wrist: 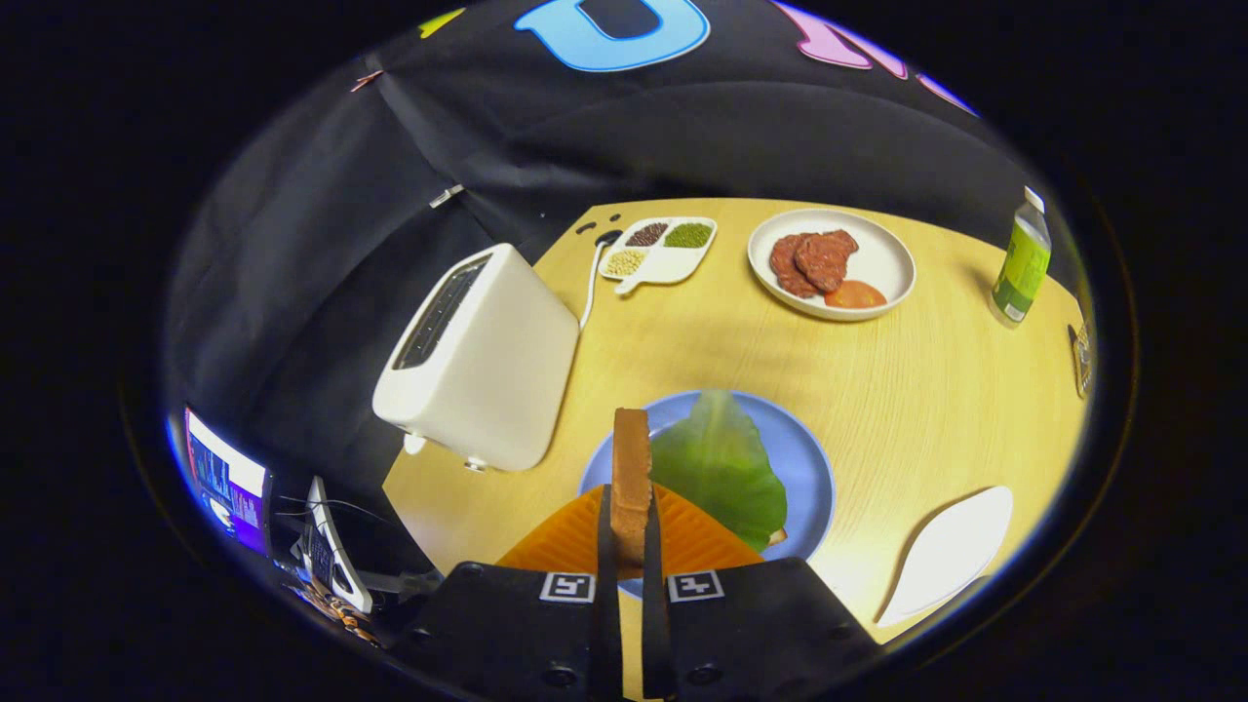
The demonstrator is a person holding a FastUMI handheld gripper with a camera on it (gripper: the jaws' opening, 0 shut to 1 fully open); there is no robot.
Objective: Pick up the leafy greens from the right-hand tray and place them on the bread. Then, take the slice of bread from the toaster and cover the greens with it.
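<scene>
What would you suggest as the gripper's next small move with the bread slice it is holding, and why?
Probably lower it. The gripper is shut on the bread slice, held on edge above the blue plate, where the green leaf already lies. Easing it forward and down, tilting it flat, should cover the leaf.

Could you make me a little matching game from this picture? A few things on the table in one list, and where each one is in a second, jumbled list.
Things:
1. brown slice of bread
2. green leaf
3. white boxy toaster
4. green plastic bottle

Places:
A. at the far edge of the wooden table, beyond the white round plate of meat slices
B. upright between the fingers of the gripper
C. lying on the blue round plate
D. beside the blue plate, near the booth wall

Pairs: 1-B, 2-C, 3-D, 4-A
</scene>
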